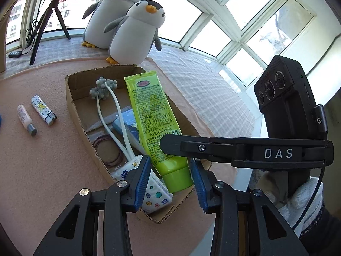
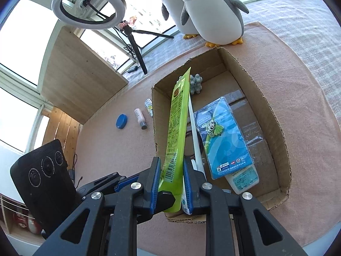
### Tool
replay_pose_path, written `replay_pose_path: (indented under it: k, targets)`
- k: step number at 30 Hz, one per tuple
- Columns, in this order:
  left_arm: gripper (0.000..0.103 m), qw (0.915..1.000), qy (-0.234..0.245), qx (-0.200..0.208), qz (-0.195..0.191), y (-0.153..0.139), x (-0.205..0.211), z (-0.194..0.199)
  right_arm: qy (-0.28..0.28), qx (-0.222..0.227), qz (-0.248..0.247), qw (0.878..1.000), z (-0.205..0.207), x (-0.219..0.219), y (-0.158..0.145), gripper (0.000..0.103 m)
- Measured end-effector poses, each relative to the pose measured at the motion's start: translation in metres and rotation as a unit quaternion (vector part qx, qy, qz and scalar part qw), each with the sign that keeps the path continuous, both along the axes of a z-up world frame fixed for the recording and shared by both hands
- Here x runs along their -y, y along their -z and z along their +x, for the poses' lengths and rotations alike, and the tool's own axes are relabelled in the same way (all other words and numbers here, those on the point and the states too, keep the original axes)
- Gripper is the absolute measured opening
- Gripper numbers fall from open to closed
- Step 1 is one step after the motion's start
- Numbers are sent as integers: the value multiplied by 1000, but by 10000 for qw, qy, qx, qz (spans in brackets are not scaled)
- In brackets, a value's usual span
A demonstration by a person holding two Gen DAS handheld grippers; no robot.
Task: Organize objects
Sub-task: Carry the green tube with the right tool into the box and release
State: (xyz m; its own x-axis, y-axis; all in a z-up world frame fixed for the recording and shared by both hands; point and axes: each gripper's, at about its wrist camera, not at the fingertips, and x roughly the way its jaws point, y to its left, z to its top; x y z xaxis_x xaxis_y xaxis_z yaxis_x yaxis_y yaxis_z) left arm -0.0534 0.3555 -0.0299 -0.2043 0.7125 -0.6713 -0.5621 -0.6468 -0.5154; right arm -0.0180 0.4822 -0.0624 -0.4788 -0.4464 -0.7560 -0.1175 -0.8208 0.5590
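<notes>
A lime-green tube hangs slanted over the open cardboard box, cap end nearest me. My right gripper is shut on the green tube near its cap; in the left wrist view the right gripper reaches in from the right across the tube. My left gripper is open, its blue pads straddling the cap with a gap on the left side. Inside the box lie a grey-ball massager, a blue packaged card, hair ties and a tissue pack.
On the pink mat left of the box lie a patterned lighter, a small pink bottle and a blue lid. Two plush penguins stand behind the box. A ring light on a tripod stands at the back left, by a wooden panel.
</notes>
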Motion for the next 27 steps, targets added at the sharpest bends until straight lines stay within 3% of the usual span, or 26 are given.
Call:
replay_pose_path:
  k: [2,3,4,18,27]
  targets:
    - [55,9999,-104,-43,-116,-1,1,0,120,28,250,9996,0,-2,-2,39]
    - [72,9997,-142,-33,-170,0,3,1,172,-17,304,9994,1,-4,-4,51]
    - [75,9996,-199,-59,-180,0,5,0,208,-72,315,9993,2,-6,-5,53]
    - [75,9982,-485,32,-351,7,41,0,31,-71,410,9991,-4,12,-3,54]
    - [76,9929,-938,27,-735,17,101,2,-203,-135,486,9985,-15,42,-3,54]
